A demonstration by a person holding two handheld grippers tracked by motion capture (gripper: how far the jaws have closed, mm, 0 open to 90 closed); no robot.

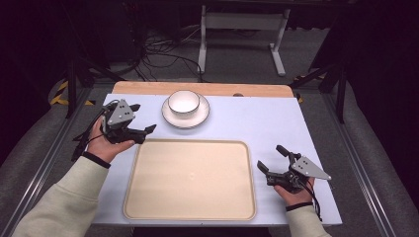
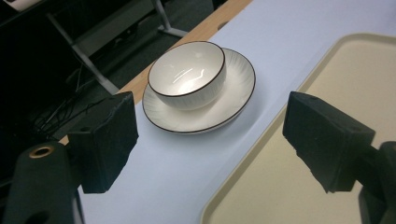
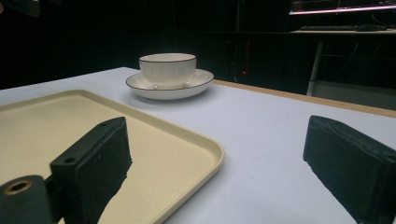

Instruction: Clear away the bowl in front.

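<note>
Jaws, left: spread wide and empty on the left gripper (image 1: 129,118), which hovers at the left of the high view, aimed at the bowl.
Jaws, right: also wide apart with nothing between them; the right gripper (image 1: 275,160) sits low at the right of the high view, just off the tray's right edge.
Bowl: white bowl (image 2: 187,74) with a thin dark rim, glossy inside, faintly ribbed outside; it stands upright in the upper middle of the left gripper view.
Plate: white plate (image 2: 236,100) under the bowl, same dark rim, ribbed; both sit near the far edge of the table (image 1: 257,118), beyond the tray.
Tray: beige tray (image 1: 190,180), bare, in the middle of the high view, near the plate but apart from it.
Risk, slip: the bowl's glazed wall looks slick, so a pinch on the rim alone may let it tilt or slide out.
Risk, drag: the bowl rests loose on the plate; a sideways nudge could shift both toward the table's far edge.
Risk, clip: a low approach could strike the plate's rim and tip it.
</note>
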